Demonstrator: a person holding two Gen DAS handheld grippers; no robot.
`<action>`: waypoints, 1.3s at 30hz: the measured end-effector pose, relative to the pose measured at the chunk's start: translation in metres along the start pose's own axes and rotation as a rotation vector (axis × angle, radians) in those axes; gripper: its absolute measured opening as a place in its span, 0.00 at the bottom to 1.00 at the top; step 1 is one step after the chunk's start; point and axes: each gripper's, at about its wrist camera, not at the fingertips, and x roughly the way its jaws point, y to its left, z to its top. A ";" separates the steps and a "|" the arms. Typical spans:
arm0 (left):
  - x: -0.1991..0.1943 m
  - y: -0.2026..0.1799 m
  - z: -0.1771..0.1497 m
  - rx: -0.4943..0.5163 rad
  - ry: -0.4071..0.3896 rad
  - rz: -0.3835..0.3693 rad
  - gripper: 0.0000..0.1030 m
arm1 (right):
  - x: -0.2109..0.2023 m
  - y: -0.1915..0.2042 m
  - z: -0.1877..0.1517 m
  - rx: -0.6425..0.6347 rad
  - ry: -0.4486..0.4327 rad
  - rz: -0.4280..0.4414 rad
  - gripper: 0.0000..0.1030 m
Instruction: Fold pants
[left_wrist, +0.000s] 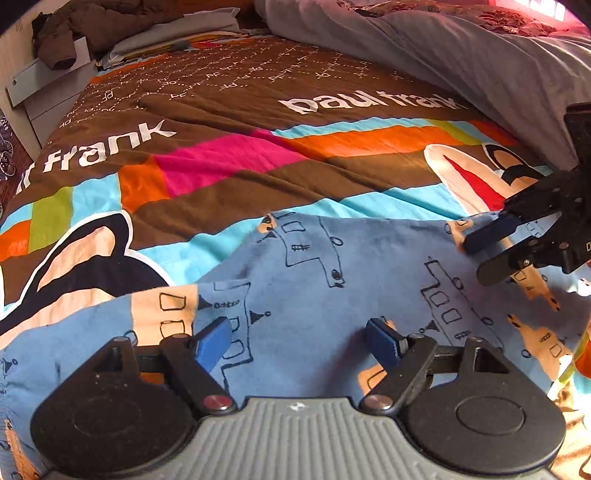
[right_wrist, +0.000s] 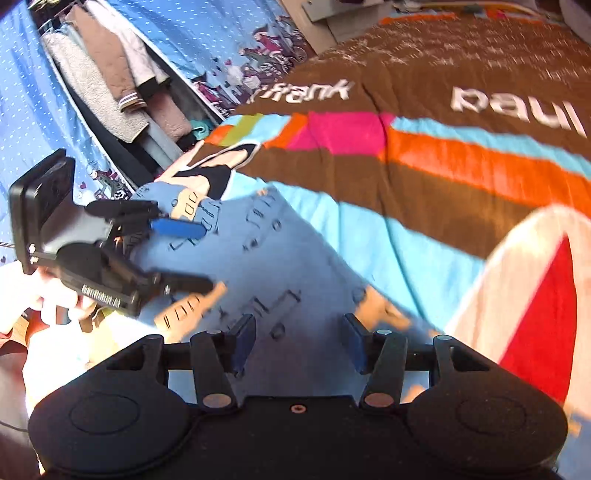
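Note:
Light blue pants (left_wrist: 332, 280) printed with black line drawings and peach patches lie spread on the bed, near its front edge. My left gripper (left_wrist: 297, 338) hovers over the left part of the cloth, its blue-padded jaws wide apart with nothing between them. My right gripper (left_wrist: 480, 254) comes in from the right over the pants' far right edge, its jaws apart and not pressing the fabric. The right wrist view is blurred: the right gripper (right_wrist: 299, 338) stands open above the pants (right_wrist: 280, 266), and the left gripper (right_wrist: 207, 256) is open at the left.
The bedspread (left_wrist: 229, 162) is brown with bright stripes and white lettering. A grey duvet (left_wrist: 461, 55) is heaped at the back right, and brown clothes (left_wrist: 74, 33) lie by the headboard. Hanging clothes (right_wrist: 110, 74) fill an open wardrobe beside the bed. A hand (right_wrist: 44, 299) holds the left gripper.

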 end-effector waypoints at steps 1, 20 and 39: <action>0.002 0.001 0.001 0.005 -0.002 0.010 0.83 | -0.003 -0.001 -0.001 -0.014 -0.013 -0.053 0.50; -0.027 0.070 -0.014 -0.004 -0.019 0.228 0.86 | -0.043 -0.001 -0.050 -0.217 0.049 -0.364 0.69; -0.041 -0.015 -0.016 0.224 0.012 0.108 0.87 | -0.144 0.002 -0.108 0.092 -0.110 -0.495 0.77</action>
